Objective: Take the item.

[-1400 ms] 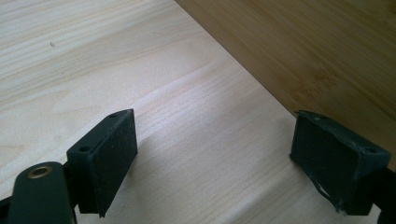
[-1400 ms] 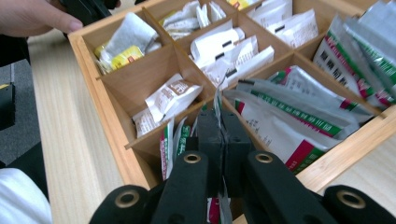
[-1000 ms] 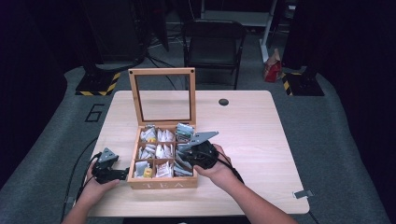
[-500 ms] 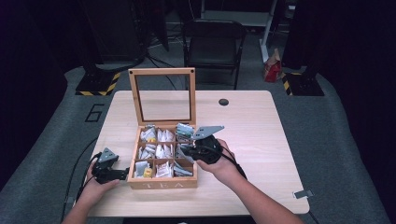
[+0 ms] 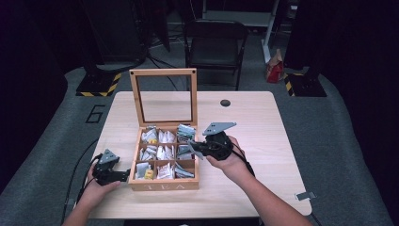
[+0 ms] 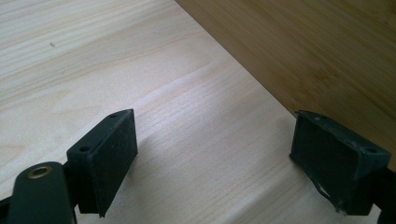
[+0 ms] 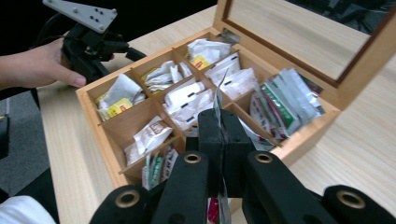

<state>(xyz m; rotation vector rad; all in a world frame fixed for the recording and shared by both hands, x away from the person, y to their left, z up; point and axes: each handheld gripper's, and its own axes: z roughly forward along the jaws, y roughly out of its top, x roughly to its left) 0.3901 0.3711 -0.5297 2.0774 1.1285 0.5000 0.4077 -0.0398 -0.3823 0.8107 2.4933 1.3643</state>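
Dark room, grey floor, black chair behind a pale wood table. On the table, a wooden tea box w/ glass lid standing upright at the back; nine compartments, mostly white sachets, green-striped packets in the far right one.

Right gripper hovers over the box's right-hand column, about the middle row, jaws clamped tight on a thin tea sachet. In the right gripper view the sachet stands edge-on, rising straight out from between the black jaws, its long axis in line w/ them; its lower end pokes out below the jaws. Sachet looks clear of the dividers, so prob. lifted free of its compartment, though I can't tell for sure that its lower end is out.

Left gripper sits low on the table just beside the box's left wall, near the front corner, jaws spread wide w/ nothing btwn them; in the left gripper view, bare tabletop btwn the pads, box side close by the other jaw.

Key relation: sachet is already in the right gripper, above the box, and open table lies to the right of the box, on that hand's own side. Left hand is nearer the box wall, well placed to steady it. Likely next: carry the sachet out sideways, keeping the hanging end above the rim.
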